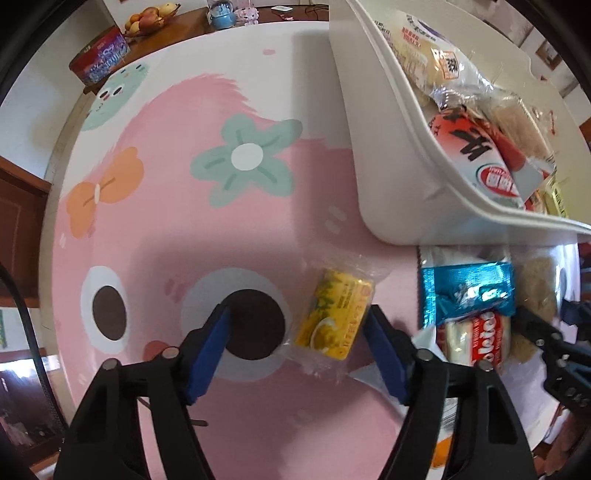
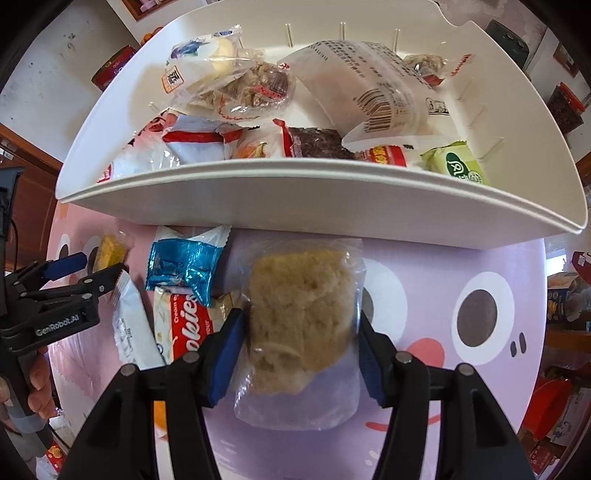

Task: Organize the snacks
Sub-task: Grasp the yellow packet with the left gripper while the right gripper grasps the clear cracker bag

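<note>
The right gripper (image 2: 301, 350) points down over the table with its blue pads either side of a clear-wrapped tan cake (image 2: 301, 317); the left pad sits against the wrapper's edge, the right pad meets the plastic too, yet whether they actually press it cannot be told from the blur. The left gripper (image 1: 297, 343) also points down, jaws parted, with the yellow snack packet (image 1: 338, 317) lying flat on the table between them, its right end beside the right pad and the left pad well clear of it, so nothing is gripped there.

Just left of the tan cake lie a red-and-white cookie packet (image 2: 186, 328), a shiny blue foil packet (image 2: 183, 264) resting on its top end, and a white packet (image 2: 131, 328) further left. Behind all these stands a white bin (image 2: 295, 192), already loaded with many wrapped snacks. Everything rests on a cartoon-printed table cover (image 1: 177, 155), pink under the left gripper and lilac under the right. A fruit bowl (image 1: 149, 18) and a red tin (image 1: 99, 55) sit beyond the table's far edge
</note>
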The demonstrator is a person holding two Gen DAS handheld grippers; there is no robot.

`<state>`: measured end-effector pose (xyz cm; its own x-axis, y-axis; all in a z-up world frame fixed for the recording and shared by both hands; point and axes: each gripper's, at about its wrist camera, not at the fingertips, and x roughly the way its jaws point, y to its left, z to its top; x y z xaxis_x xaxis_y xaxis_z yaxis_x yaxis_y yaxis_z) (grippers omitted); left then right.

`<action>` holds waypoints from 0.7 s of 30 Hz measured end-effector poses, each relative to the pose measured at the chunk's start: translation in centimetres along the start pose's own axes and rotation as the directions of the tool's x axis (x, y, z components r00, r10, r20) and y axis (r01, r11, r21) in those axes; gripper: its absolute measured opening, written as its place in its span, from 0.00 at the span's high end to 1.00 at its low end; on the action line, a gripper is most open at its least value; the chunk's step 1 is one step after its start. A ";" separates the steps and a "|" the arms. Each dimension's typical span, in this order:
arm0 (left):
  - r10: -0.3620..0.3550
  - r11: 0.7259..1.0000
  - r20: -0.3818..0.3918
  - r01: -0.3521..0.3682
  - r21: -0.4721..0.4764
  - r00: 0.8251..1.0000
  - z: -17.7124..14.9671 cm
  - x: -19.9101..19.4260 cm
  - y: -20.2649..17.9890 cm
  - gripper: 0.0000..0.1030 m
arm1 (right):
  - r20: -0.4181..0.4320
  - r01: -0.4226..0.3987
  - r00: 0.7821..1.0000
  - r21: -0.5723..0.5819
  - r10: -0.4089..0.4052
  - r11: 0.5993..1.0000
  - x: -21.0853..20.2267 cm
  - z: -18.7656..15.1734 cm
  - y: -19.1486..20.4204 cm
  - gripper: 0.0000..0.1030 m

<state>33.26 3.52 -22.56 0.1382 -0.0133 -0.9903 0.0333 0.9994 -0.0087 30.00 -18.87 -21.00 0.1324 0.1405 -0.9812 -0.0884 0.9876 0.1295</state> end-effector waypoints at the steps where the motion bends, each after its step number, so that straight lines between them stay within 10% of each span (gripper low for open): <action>1: 0.000 1.000 0.003 0.000 -0.003 1.000 0.0 0.0 0.0 0.36 | 0.001 0.004 1.000 -0.001 -0.004 1.000 0.2 0.1 0.2 0.44; 6: 0.000 1.000 0.033 0.000 0.005 0.999 -0.6 -0.9 -1.5 0.74 | 0.034 0.034 0.999 -0.015 -0.034 0.999 0.6 0.3 0.9 0.46; 21: -0.009 0.999 0.045 0.010 -0.037 0.999 -4.4 -2.0 -2.6 0.77 | 0.041 0.022 0.999 0.001 -0.022 1.000 0.4 -2.0 -0.8 0.48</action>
<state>28.52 1.11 -21.17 0.1827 -0.0234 -0.9829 -0.0024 0.9997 -0.0242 28.16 -19.73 -21.80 0.1752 0.1219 -0.9770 -0.0850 0.9905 0.1084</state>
